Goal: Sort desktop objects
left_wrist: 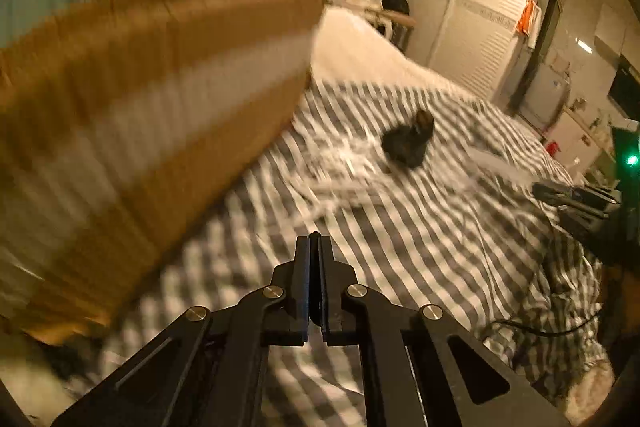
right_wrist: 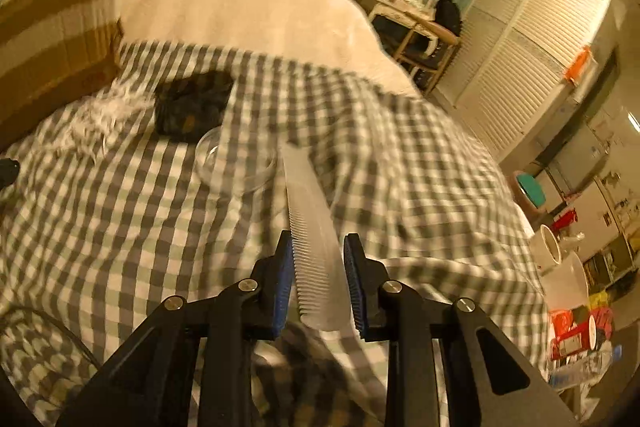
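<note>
In the right wrist view a long white comb [right_wrist: 310,231] lies between the fingers of my right gripper [right_wrist: 318,255]. The jaws stand around it with small gaps at each side, so they are open. A clear glass dish [right_wrist: 236,163] and a black pouch [right_wrist: 192,107] lie beyond on the checked bedspread [right_wrist: 400,167]. In the left wrist view my left gripper [left_wrist: 315,247] is shut and empty above the bedspread [left_wrist: 400,227]. A dark object [left_wrist: 408,141] and crumpled white wrapping [left_wrist: 344,163] lie ahead of it. The view is blurred.
A large cardboard box [left_wrist: 140,107] stands at the left on the bed; it also shows in the right wrist view [right_wrist: 52,39]. A white blanket [right_wrist: 240,15] covers the far end. Mugs [right_wrist: 548,247] and clutter sit at the right. A dresser and closet stand behind.
</note>
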`<state>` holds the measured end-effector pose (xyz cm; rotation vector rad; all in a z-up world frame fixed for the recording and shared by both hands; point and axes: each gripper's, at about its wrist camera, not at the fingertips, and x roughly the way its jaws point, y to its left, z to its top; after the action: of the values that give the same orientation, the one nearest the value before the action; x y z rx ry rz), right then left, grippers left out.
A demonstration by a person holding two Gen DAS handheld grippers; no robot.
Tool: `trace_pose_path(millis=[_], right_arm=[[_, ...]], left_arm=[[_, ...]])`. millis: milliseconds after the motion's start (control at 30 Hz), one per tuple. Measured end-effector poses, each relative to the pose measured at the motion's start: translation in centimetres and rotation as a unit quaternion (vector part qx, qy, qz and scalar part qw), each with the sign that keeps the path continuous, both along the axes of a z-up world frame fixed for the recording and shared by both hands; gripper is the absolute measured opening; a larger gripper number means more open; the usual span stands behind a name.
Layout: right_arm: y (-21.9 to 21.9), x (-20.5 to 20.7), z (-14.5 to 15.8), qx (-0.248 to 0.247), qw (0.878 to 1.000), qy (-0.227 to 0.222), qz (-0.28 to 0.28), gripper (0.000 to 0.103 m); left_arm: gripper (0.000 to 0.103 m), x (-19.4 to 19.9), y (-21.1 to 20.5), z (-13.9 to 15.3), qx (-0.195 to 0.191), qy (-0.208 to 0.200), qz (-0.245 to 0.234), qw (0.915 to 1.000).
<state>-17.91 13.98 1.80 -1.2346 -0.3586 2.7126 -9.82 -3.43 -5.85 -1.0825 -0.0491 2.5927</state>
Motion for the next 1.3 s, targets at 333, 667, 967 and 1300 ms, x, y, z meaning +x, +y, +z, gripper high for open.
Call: trace_pose_path(millis=[333, 667, 967, 1300], right_arm=[[-0.8, 0.5, 2.7, -0.054, 0.998, 0.02, 0.008, 0.004], [-0.3, -1.0, -2.5, -0.091, 0.995, -0.046, 0.005, 0.03], [-1.0, -2.3, -4.0, -0.096, 0.993, -0.061, 0.017, 0.014], [-1.1, 0.8, 1.4, -0.173, 0.984, 0.002, 0.028, 0.003]], left_arm=[[0.003, -0.6, -0.9, 0.8, 0.007, 0.01, 0.008, 0.9999], [0.003, -0.4, -0.2, 0.0, -0.01, -0.005, -0.005, 0.9999], [0.003, -0.2, -0.2, 0.3, -0.008, 0.0, -0.01, 0.9999], [0.003, 1.3, -1.9, 4.6, 0.038, 0.069, -0.011, 0.9968]])
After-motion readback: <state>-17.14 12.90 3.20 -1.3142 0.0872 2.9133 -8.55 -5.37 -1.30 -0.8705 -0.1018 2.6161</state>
